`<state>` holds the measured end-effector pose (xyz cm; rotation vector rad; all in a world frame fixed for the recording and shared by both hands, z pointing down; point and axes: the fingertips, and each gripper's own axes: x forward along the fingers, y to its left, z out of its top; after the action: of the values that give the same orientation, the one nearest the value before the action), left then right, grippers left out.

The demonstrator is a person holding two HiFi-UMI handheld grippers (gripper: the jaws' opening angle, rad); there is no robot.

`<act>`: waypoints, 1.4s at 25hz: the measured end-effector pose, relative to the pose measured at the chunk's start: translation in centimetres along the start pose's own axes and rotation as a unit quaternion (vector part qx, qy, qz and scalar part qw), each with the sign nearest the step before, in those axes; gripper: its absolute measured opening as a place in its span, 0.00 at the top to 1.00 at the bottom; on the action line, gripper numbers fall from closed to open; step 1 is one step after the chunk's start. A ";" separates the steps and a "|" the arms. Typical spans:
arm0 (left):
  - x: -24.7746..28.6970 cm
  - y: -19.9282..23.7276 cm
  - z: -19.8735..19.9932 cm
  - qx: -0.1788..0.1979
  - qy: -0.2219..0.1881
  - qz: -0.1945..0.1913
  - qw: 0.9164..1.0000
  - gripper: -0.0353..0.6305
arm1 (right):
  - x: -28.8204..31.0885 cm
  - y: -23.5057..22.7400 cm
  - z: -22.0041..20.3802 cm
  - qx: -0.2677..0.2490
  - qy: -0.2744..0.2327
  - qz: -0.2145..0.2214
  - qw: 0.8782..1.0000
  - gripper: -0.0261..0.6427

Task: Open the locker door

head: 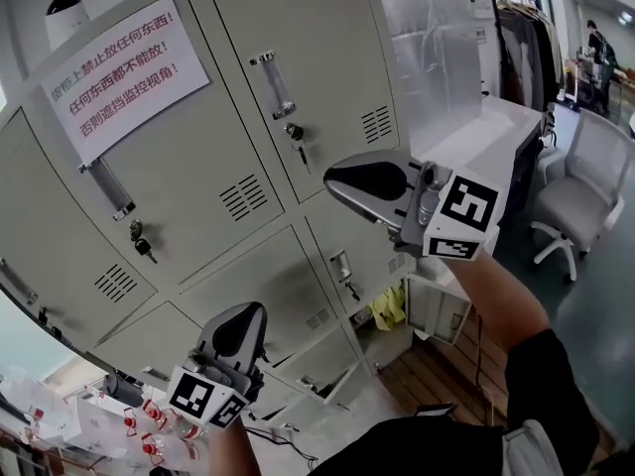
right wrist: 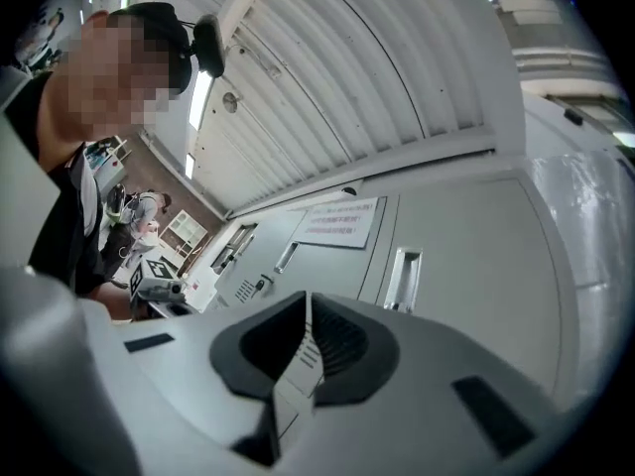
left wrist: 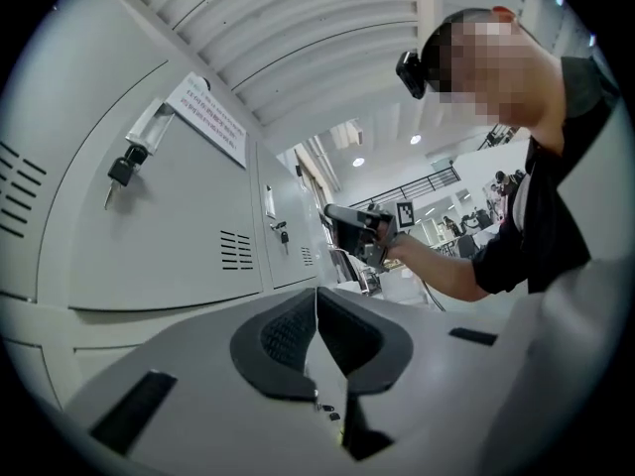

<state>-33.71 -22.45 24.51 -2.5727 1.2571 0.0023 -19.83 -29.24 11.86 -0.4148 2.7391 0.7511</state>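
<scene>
Several grey locker doors (head: 327, 38) fill the wall, all shut, with a printed notice (head: 124, 72) taped at the upper left. The right gripper (head: 332, 177) is held up before them without touching, its jaws closed together on nothing. The left gripper (head: 256, 315) hangs lower, jaws likewise together and empty. A key (head: 297, 147) sits in one lock.

The head view looks from close in front of the lockers (head: 298, 87) and is tilted. It has the left hand-held gripper (head: 241, 327) near and low, and the right hand-held gripper (head: 365, 178) higher at right. The left gripper view faces right along the locker fronts, up toward the person (left wrist: 541, 216). The right gripper view faces left along them and up to the ceiling (right wrist: 327, 77). All three views share the paper notice (head: 124, 72).
</scene>
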 end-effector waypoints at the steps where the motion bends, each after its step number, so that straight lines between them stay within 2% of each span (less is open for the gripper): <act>1: 0.0 0.3 0.4 0.006 -0.001 -0.002 1.000 0.92 | 0.7 -0.7 0.8 -0.007 -0.004 -0.005 1.000 0.94; 3: 0.0 0.6 1.0 0.013 -0.005 -0.010 1.000 0.92 | 1.9 -2.4 2.2 -0.020 -0.008 -0.024 0.999 0.90; 6: -0.4 0.6 1.6 0.018 -0.015 -0.020 1.000 0.92 | 3.7 -4.9 2.9 -0.036 0.015 -0.044 0.998 0.78; 8: -0.7 0.4 1.9 0.024 -0.020 -0.026 0.999 0.92 | 4.6 -6.7 3.4 -0.038 0.026 -0.052 0.998 0.78; 12: -0.8 0.4 2.1 0.025 -0.022 -0.038 0.999 0.92 | 6.6 -9.2 3.5 -0.006 0.047 -0.053 0.997 0.78; 20: -0.7 1.0 2.6 0.034 -0.020 -0.040 0.998 0.92 | 9.3 -11.0 2.5 0.045 0.086 -0.061 0.993 0.78; 25: -0.6 1.1 3.1 0.040 -0.022 -0.043 0.998 0.92 | 10.3 -11.8 1.8 0.053 0.110 -0.077 0.990 0.78; 32: -0.7 1.3 4.0 0.056 -0.022 -0.046 0.997 0.92 | 10.9 -12.8 2.0 0.017 0.125 -0.117 0.985 0.78; 35: -0.9 1.4 4.4 0.061 -0.026 -0.045 0.997 0.92 | 11.0 -13.0 1.6 0.034 0.129 -0.118 0.984 0.78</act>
<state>-34.80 -21.51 20.06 -2.5037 1.0877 -0.0238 -25.30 -41.37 1.04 -0.8581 2.8683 0.5765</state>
